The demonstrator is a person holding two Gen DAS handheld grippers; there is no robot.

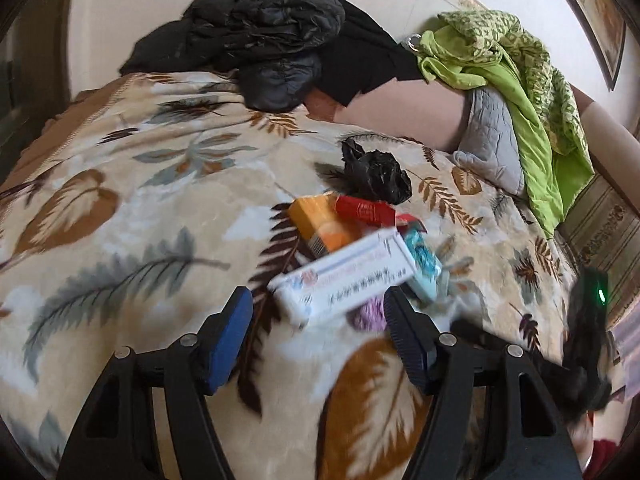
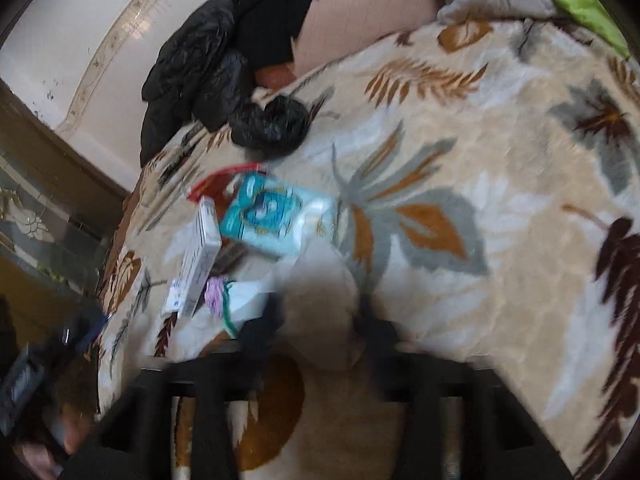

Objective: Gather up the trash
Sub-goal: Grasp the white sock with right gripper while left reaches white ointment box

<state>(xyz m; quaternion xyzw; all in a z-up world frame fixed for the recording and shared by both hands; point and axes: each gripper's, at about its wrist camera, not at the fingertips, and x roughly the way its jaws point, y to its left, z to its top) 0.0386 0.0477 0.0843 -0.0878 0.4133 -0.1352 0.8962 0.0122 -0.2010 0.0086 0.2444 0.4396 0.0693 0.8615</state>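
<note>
Left gripper [image 1: 318, 320]: jaws apart, nothing held, white box [image 1: 344, 276] just ahead, lower centre. Right gripper [image 2: 320, 320]: blurred; a pale object [image 2: 320, 304] is seen between the fingers, grip cannot be told. Trash is still piled on the blanket [image 1: 120, 200]: orange box [image 1: 320, 224], red pack [image 1: 364, 210], teal pack [image 2: 272, 216], black bag [image 1: 374, 178] behind. Judged early; most remains to be collected.

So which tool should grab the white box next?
Probably left. The left tool is open, with the white box just ahead between its fingers. The right tool looks occupied by a pale crumpled item, though blur hides the grip.
</note>
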